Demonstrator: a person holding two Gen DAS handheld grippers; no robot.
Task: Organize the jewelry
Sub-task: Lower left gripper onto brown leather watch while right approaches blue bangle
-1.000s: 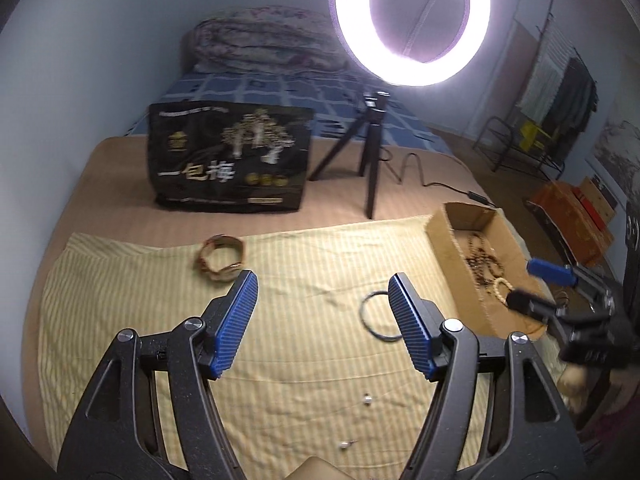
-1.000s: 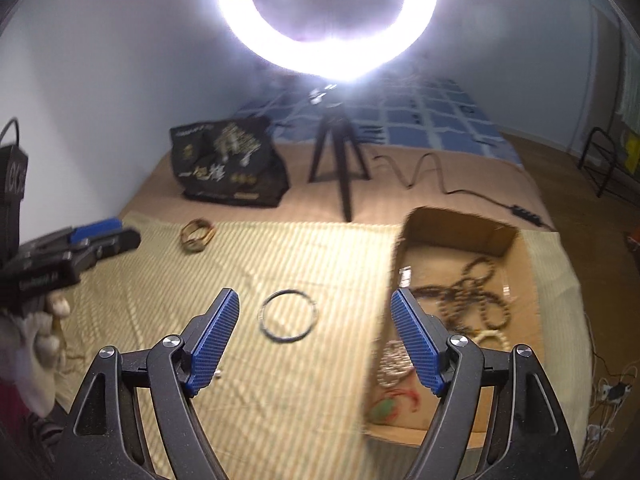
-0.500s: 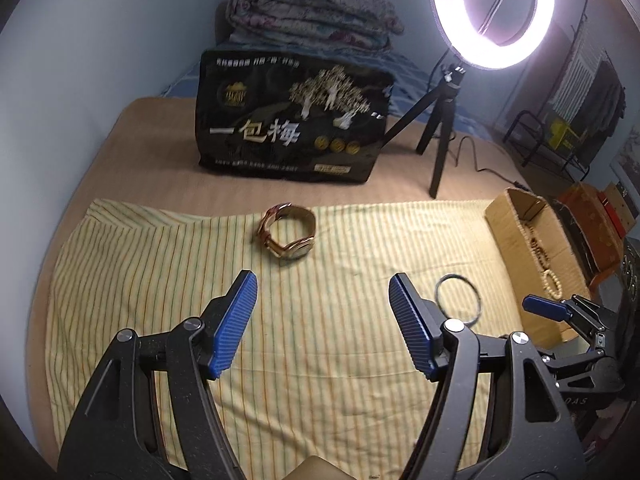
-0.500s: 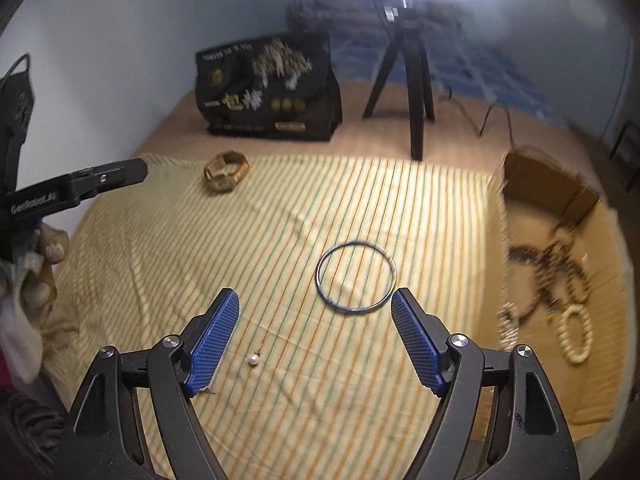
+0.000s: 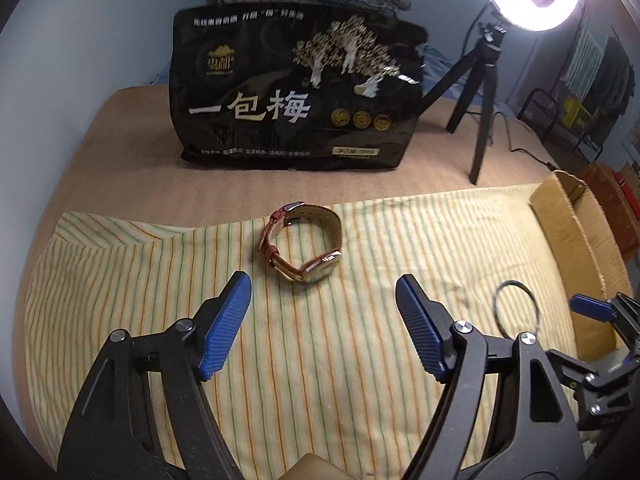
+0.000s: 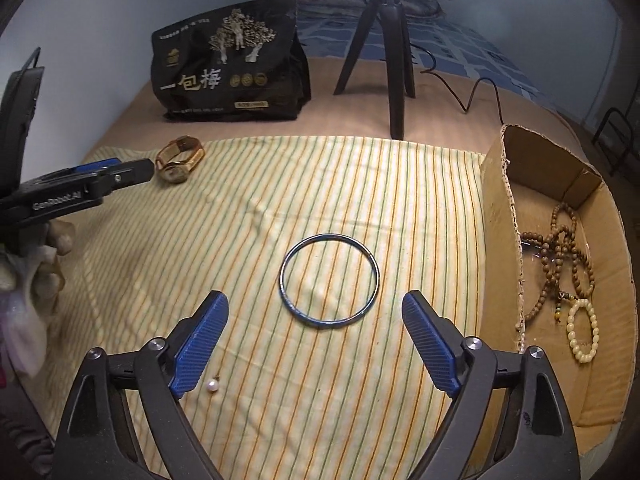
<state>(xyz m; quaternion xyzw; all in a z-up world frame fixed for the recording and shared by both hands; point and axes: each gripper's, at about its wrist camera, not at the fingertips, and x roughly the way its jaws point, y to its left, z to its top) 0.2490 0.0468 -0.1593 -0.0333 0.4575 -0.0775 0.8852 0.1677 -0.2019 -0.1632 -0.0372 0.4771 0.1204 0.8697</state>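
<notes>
A gold watch with a red-brown strap (image 5: 304, 246) lies on the striped cloth (image 5: 320, 380), just ahead of my open, empty left gripper (image 5: 322, 320). The watch also shows in the right wrist view (image 6: 180, 160). A thin blue bangle (image 6: 329, 279) lies on the cloth just ahead of my open, empty right gripper (image 6: 316, 340). The bangle also shows in the left wrist view (image 5: 516, 307). A small pearl earring (image 6: 212, 386) lies by the right gripper's left finger. The cardboard box (image 6: 496, 216) at the right holds bead bracelets (image 6: 560, 256).
A black snack bag (image 5: 296, 96) stands behind the cloth. A ring light on a black tripod (image 5: 482, 92) stands at the back right, its cable (image 6: 480, 92) trailing over the bed. Folded bedding lies at the far end. The wall is at the left.
Both grippers have moved forward and lower. The left one has closed in on the watch, the right one on the bangle. Both stay open.
</notes>
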